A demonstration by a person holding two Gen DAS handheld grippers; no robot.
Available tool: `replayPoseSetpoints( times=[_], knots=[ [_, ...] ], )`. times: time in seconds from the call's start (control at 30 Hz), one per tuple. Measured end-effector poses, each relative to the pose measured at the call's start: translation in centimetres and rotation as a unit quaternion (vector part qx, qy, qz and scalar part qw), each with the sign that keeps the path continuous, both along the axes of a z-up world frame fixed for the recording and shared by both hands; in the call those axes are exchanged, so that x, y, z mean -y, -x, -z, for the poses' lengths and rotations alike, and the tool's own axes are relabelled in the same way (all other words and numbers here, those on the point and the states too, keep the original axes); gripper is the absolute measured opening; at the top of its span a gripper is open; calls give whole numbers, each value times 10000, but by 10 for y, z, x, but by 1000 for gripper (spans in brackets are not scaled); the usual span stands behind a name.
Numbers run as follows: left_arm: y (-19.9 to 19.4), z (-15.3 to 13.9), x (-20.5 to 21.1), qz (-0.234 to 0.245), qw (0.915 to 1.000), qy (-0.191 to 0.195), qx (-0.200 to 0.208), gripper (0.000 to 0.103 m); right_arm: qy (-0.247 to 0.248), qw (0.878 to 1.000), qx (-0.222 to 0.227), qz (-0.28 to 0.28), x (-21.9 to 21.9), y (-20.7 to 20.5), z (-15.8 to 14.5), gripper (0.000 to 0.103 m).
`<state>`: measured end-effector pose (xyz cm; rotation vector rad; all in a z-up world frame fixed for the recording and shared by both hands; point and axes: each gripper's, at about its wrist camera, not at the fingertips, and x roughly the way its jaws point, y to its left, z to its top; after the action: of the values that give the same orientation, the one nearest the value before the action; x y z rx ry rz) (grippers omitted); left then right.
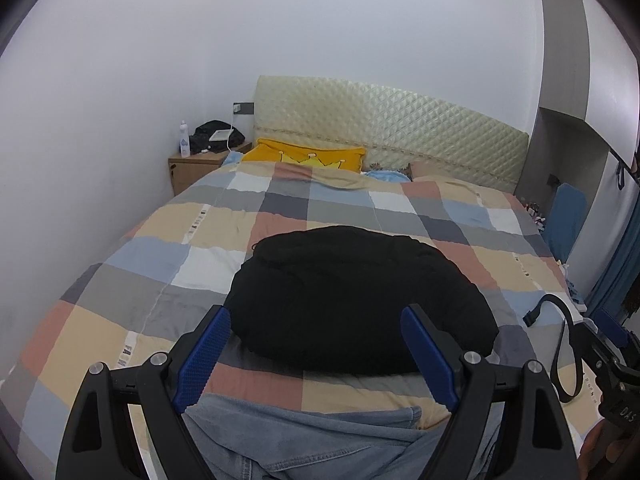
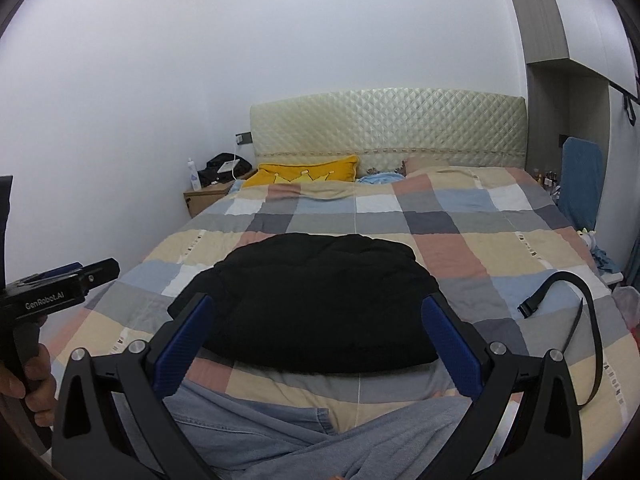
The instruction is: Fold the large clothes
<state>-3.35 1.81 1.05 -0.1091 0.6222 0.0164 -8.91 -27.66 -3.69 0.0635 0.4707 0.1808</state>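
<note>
A black folded garment (image 1: pixel 352 296) lies in a mound in the middle of the bed; it also shows in the right wrist view (image 2: pixel 320 300). A light blue denim garment (image 1: pixel 304 440) lies at the near edge of the bed, right under both grippers, and shows in the right wrist view (image 2: pixel 312 436) too. My left gripper (image 1: pixel 316 320) is open and empty above the denim. My right gripper (image 2: pixel 320 308) is open and empty, just right of the left one. The left gripper's body (image 2: pixel 60 284) shows at the left of the right wrist view.
The bed has a checked quilt (image 1: pixel 200 240) and a cream padded headboard (image 1: pixel 380 128). A yellow pillow (image 1: pixel 308 156) lies at its head. A black strap (image 2: pixel 580 312) lies on the right of the bed. A wooden nightstand (image 1: pixel 200 164) with a bottle stands far left.
</note>
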Motion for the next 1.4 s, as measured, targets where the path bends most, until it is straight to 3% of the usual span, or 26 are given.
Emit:
replayPoseSetpoints(
  times=[0.67,1.4],
  knots=[
    [-7,21,7,82,9991,78,-408,87,174,9992,-328,134,2,-17,16,103],
    [-9,24,11,130,9988,65,-464,87,188,9990,-386,151,2,-21,20,103]
  ],
)
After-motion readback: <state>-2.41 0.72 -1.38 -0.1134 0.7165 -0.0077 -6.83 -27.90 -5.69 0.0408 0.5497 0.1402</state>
